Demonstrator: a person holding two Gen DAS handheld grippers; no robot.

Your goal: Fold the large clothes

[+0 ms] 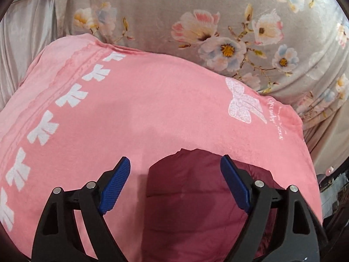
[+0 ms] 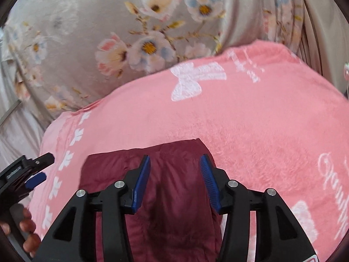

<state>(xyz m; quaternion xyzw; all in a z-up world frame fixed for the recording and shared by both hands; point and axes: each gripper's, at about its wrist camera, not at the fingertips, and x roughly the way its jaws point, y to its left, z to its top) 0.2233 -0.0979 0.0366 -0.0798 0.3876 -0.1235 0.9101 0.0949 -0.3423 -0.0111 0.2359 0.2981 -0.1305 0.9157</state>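
Maroon garment (image 2: 174, 196) lay below both jaw pairs, released, empty; soft, light, slippery-looking (padded?); best gripped at far corners.

A dark maroon quilted garment (image 2: 174, 185), folded into a compact bundle, lies on the pink fleece blanket with white bows (image 2: 261, 131).

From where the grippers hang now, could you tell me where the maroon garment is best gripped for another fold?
I would take the maroon garment at its far edge, near the two far corners, coming down from above. That edge lies flat and exposed on the pink blanket, and both the left gripper and right gripper are open.
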